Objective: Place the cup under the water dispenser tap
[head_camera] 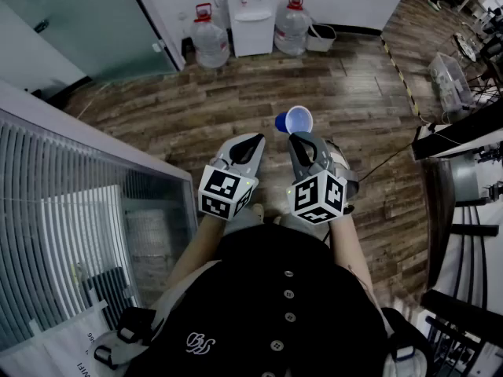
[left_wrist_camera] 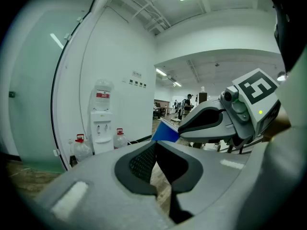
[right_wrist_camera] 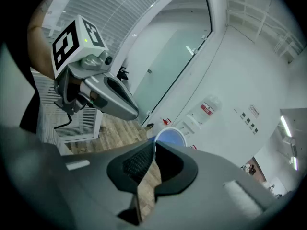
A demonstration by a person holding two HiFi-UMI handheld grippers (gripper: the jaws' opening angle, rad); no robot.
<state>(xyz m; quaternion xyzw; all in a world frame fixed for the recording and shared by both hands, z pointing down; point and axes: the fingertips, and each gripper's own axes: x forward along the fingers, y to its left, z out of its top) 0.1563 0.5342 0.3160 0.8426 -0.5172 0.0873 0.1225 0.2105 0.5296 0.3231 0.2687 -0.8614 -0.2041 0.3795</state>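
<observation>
Blue cup (head_camera: pixel 299 121): held in the air over the wooden floor (head_camera: pixel 181 108), in front of the person and resting on nothing. It is tilted rather than upright, with its mouth turned up toward the person.

Right gripper (head_camera: pixel 299 137): has the cup. Its jaws are drawn almost fully together and pinch the cup's thin wall at the near rim. The rest of the cup sticks out past the tips. The gripper slopes down toward the floor.

Left gripper (head_camera: pixel 257 138): just beside the right one, on its left, and apart from the cup. The jaws meet tip to tip with nothing between them. It looks idle.

Water dispenser (head_camera: pixel 251 20): white, against the far wall and well apart from the cup, with bare floor between them. There are two taps (left_wrist_camera: pixel 100 127) on its front and a recess below them. One large water bottle (head_camera: pixel 211 42) stands on the floor to its left and another (head_camera: pixel 292 28) to its right.

Step in hand, by my judgement: the carry. The cup is gripped, but the approach to the dispenser is not yet made.

Next move calls for:
- crossing the floor straight on, between the two floor bottles
- keeping the pinch firm, since a rim hold may let the cup swing
- righting the cup so its mouth faces up
- setting it down in the recess beneath one tap, then opening the jaws
</observation>
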